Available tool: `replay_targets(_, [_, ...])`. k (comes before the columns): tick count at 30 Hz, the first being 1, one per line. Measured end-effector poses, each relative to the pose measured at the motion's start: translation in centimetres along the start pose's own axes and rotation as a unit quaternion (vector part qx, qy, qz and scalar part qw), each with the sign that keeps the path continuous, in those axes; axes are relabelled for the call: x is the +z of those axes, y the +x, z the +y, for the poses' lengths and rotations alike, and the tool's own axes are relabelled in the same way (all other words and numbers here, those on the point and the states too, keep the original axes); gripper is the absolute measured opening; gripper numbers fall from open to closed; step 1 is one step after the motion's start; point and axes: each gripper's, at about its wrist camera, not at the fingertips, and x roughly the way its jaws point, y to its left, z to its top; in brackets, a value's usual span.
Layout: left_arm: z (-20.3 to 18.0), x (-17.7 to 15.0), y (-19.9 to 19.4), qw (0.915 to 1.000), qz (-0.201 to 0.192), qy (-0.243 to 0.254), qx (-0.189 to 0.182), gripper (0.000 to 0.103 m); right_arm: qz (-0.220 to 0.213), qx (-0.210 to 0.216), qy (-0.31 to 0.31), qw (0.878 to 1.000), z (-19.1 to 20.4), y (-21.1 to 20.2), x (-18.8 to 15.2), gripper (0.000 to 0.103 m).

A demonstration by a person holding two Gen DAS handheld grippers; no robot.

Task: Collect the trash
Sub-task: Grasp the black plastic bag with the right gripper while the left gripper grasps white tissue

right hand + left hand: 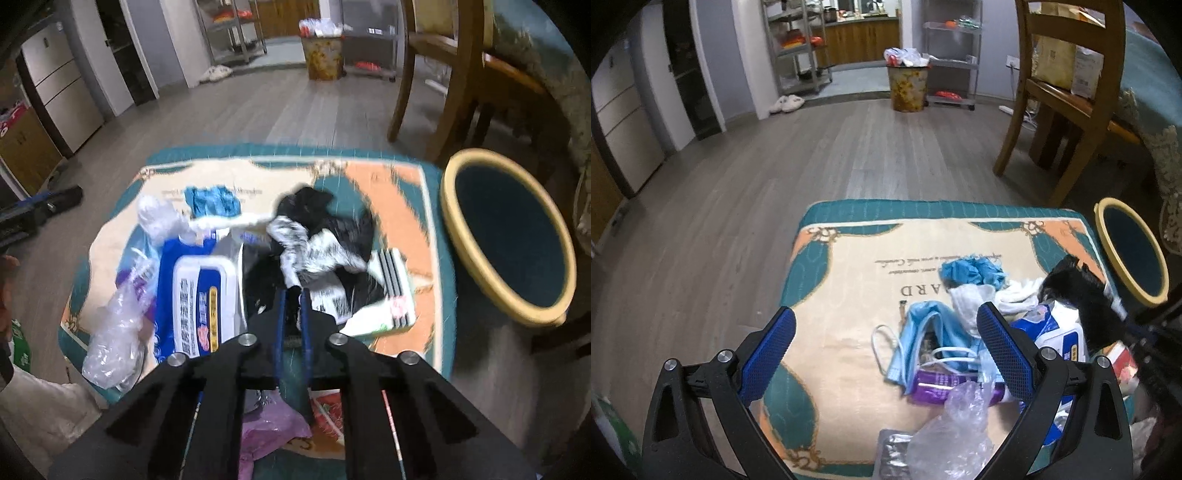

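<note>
A pile of trash lies on a teal and cream mat (849, 280). In the left wrist view I see a blue face mask (923, 332), a purple wrapper (934, 387), clear crumpled plastic (953, 424) and a blue glove (971, 269). My left gripper (886, 325) is open above the mat, left of the pile. My right gripper (291, 295) is shut on a black-and-white plastic bag (314, 236), lifted over the pile. A white and blue wipes pack (203, 299) lies left of it. A small bin (509, 236) with a yellow rim stands right of the mat.
A wooden chair (1067, 96) stands behind the bin, beside a table with a cloth. A full flowered trash can (908, 85) stands far across the wood floor, near metal shelves (798, 48). Slippers (786, 103) lie by the wall.
</note>
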Motion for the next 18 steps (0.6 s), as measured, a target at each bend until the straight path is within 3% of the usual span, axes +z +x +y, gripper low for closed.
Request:
replay_targets(5, [-2.9, 0.0, 1.4, 0.9982, 0.008, 0.044, -0.040, 0.095, -0.038, 0.013, -0.011, 0.999, 0.4, -2.9, 1.9, 0.002])
replay_targets(9, [-4.8, 0.2, 3.1, 0.9952, 0.023, 0.071, -0.064, 0.074, -0.049, 0.022, -0.012, 0.998, 0.4, -3.4, 2.5, 0.001])
replay_targets(14, [-5.4, 0.1, 5.1, 0.9939, 0.044, 0.074, -0.069, 0.062, -0.054, 0.032, -0.014, 0.998, 0.4, -3.4, 2.6, 0.001])
replay_targets(18, [-5.8, -0.2, 6.5, 0.9923, 0.064, 0.083, -0.065, 0.037, -0.059, 0.036, -0.019, 0.997, 0.6, -3.7, 3.0, 0.001])
